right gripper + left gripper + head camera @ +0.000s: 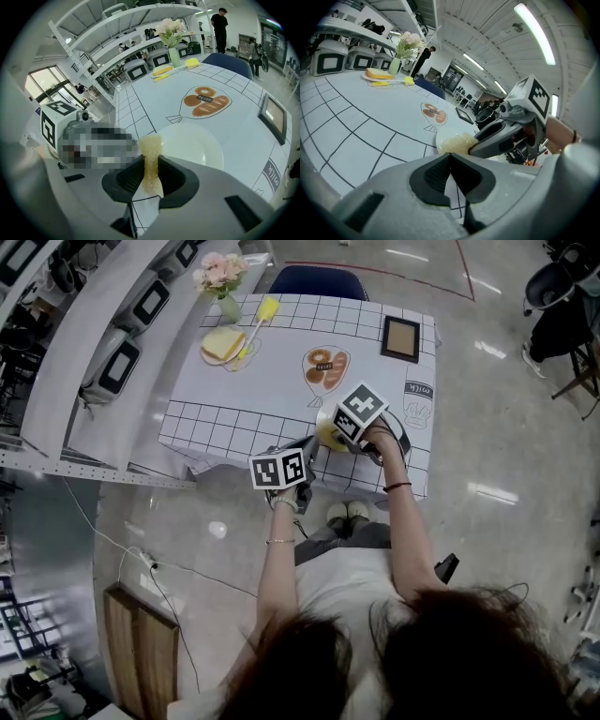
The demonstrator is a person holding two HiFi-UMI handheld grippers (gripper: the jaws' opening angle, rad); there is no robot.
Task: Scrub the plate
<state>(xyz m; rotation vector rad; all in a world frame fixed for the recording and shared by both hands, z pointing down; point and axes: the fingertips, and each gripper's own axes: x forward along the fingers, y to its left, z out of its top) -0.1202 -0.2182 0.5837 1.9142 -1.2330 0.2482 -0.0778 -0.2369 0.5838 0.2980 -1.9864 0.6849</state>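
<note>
The plate [201,147] lies at the near edge of the tabletop [281,381], toward its right corner, just below the printed bread drawing [206,101]. The right gripper [151,174] clamps its 2 jaws on a yellow sponge [150,157], which stands upright at the plate's left rim. The left gripper [450,157] is just beside it at the near edge, its jaws pressed together with nothing between them. A flower vase [220,282] stands at the far left corner and a picture frame [400,337] near the far right corner.
</note>
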